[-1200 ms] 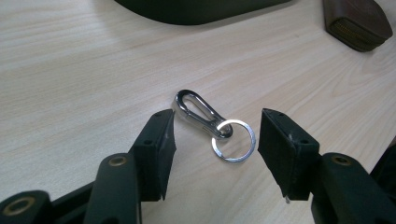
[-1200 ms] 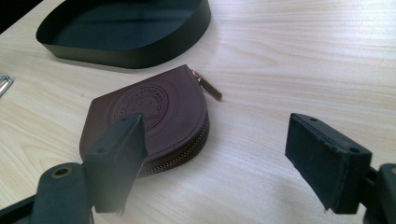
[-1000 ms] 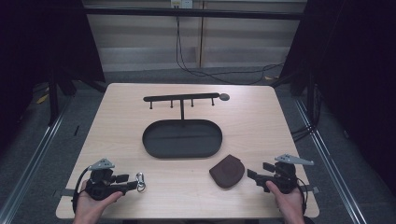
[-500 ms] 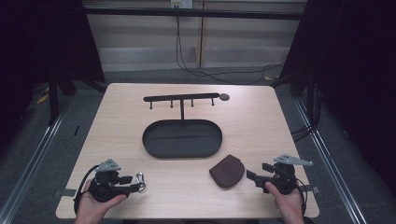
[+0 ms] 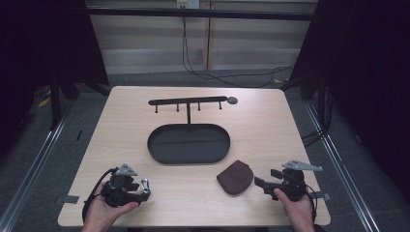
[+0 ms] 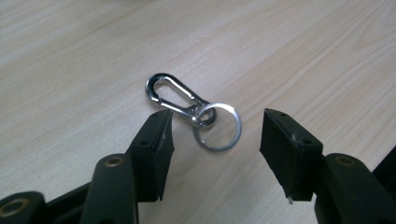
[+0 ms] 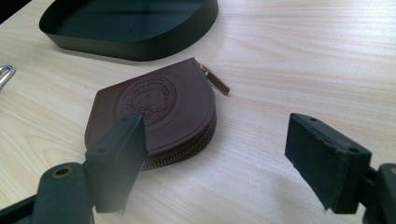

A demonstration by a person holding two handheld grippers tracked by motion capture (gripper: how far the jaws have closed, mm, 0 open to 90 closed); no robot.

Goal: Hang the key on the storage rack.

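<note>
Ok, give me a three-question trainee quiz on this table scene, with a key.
1. True or false: the left gripper is clamped on the carabiner keyring.
2. Multiple choice: where does the brown coin pouch lie? A) inside the black oval tray B) on the table, outside the tray C) hanging from the hook rack
3. Fill in: the pouch's zipper pull points toward the ____.

Key:
1. False. The jaws stand apart with the ring between them, and the pads do not press on it.
2. B.
3. Tray. Beside the pouch, the right gripper is open.
</note>
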